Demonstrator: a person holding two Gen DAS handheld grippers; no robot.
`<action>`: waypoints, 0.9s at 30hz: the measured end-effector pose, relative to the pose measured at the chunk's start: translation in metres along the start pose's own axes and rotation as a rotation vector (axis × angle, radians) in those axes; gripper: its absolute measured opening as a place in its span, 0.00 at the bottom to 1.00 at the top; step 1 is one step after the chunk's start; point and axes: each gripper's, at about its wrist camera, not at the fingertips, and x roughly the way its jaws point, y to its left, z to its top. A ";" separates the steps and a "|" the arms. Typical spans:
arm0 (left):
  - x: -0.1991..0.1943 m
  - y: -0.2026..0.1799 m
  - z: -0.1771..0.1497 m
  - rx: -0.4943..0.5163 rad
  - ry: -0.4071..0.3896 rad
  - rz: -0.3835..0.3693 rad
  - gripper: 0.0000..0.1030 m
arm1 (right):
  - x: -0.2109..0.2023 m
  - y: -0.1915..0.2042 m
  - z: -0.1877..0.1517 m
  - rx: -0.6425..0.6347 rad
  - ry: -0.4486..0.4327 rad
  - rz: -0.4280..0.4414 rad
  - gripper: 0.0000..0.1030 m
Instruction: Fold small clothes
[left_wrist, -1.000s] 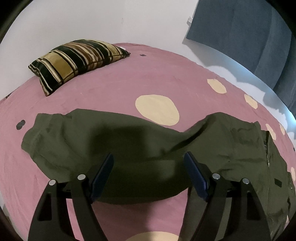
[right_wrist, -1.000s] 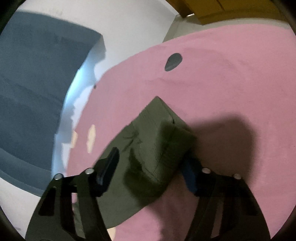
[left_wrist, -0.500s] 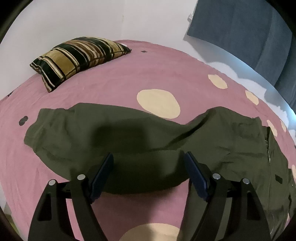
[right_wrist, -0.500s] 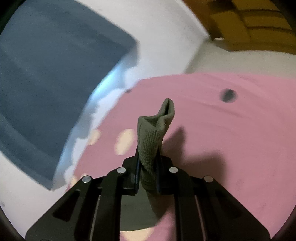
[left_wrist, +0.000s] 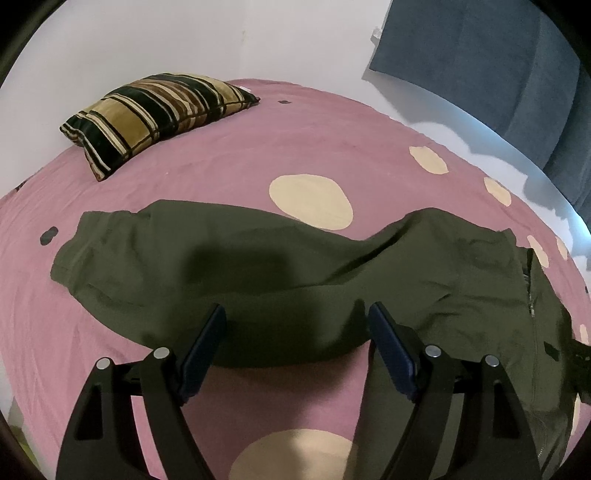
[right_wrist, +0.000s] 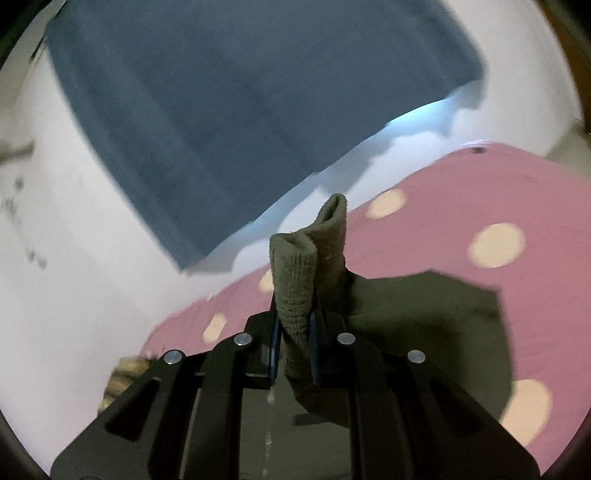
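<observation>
An olive green jacket (left_wrist: 258, 266) lies spread across the pink bedsheet (left_wrist: 258, 147), one sleeve stretched to the left, its zipped body at the right. My left gripper (left_wrist: 297, 325) hovers open over the sleeve's near edge, nothing between its fingers. In the right wrist view my right gripper (right_wrist: 293, 328) is shut on the jacket's ribbed cuff (right_wrist: 299, 280), which sticks up bunched between the pads. The rest of the jacket (right_wrist: 424, 317) trails below and to the right of that gripper.
A striped black and gold pillow (left_wrist: 155, 110) rests at the bed's far left. A blue curtain (left_wrist: 498, 66) hangs on the white wall behind the bed. The sheet carries cream dots (left_wrist: 310, 201).
My right gripper closed on the cuff, lifted it off the sheet and swung round, so the curtain now fills its view. The left gripper stayed where it was, still open.
</observation>
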 end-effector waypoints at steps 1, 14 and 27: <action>-0.001 0.000 0.000 0.004 -0.004 -0.003 0.76 | 0.010 0.013 -0.010 -0.022 0.026 0.014 0.12; -0.008 -0.005 -0.001 0.018 -0.019 -0.016 0.76 | 0.149 0.137 -0.157 -0.356 0.358 0.006 0.12; 0.001 -0.010 -0.006 0.025 0.014 -0.026 0.76 | 0.196 0.163 -0.247 -0.473 0.629 0.019 0.47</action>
